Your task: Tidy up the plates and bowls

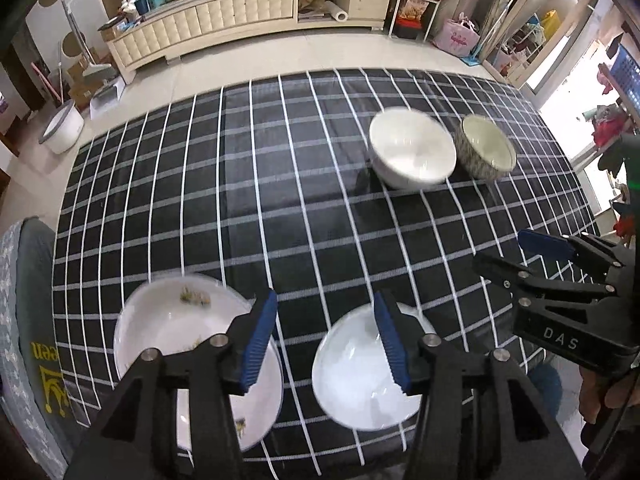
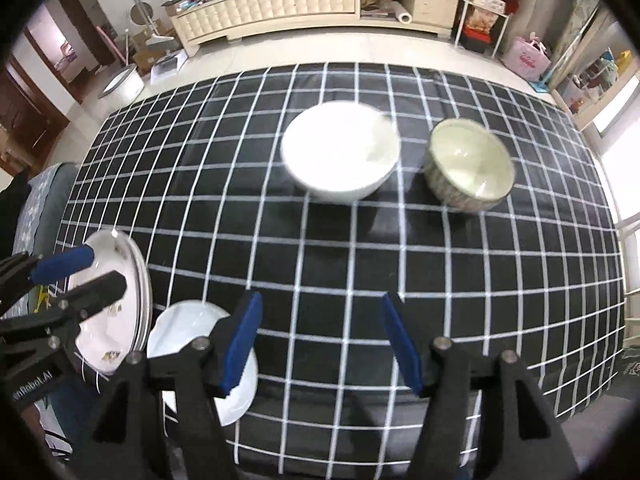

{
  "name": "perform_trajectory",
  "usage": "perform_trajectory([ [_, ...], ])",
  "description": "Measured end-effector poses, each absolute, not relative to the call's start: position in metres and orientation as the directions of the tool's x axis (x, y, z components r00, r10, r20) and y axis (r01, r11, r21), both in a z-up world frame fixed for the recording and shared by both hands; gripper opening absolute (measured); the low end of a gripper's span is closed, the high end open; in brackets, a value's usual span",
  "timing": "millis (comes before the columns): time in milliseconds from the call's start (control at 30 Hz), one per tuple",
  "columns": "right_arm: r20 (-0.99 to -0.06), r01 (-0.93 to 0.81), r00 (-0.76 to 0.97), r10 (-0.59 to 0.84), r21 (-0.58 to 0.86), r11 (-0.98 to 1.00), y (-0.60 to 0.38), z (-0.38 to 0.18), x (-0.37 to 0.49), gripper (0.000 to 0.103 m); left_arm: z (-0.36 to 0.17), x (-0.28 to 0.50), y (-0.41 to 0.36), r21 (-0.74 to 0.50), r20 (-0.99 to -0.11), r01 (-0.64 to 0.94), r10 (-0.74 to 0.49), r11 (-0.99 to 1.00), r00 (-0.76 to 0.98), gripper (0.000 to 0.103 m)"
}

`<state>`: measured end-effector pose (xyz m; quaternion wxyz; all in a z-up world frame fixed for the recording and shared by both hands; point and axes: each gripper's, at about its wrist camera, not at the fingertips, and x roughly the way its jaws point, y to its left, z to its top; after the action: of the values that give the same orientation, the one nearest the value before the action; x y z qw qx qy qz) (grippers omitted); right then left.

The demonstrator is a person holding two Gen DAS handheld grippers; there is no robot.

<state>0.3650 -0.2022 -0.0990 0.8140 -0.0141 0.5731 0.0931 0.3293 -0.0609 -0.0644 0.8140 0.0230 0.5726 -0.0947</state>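
Both claws, left gripper [image 1: 326, 338] and right gripper [image 2: 320, 344], gape empty; "DAS" marks the right one. Two plates, patterned plate [image 1: 176, 344] and white plate [image 1: 356, 372], two bowls, white bowl [image 2: 340, 152] and speckled bowl [image 2: 468, 164].

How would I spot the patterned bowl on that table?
Start at the black checked tablecloth and look to its far side, where two bowls stand side by side. The patterned bowl is the right-hand one: speckled grey outside, cream inside, while the white bowl is plain.
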Motion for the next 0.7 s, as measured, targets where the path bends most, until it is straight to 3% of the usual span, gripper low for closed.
perform_trajectory([
  [100,-0.93,-0.167,0.343,0.131,0.076,0.983,-0.207,-0.088,0.382,0.067,-0.057,0.351,-0.07,-0.08,-0.939,0.192,-0.139,0.978,0.316,0.056],
  [367,-0.929,-0.155,0.34,0.148,0.1,0.983,-0.22,-0.088,0.441,0.067,-0.051,0.408,-0.099,-0.067,-0.939,0.211,-0.133,0.975,0.318,0.056],
  [700,-0.935,-0.115,0.304,0.181,0.153,0.981,-0.24,-0.115,0.482,0.066,-0.083,0.464,-0.126,-0.053,-0.954,0.236,-0.119,0.97,0.275,0.056],
])
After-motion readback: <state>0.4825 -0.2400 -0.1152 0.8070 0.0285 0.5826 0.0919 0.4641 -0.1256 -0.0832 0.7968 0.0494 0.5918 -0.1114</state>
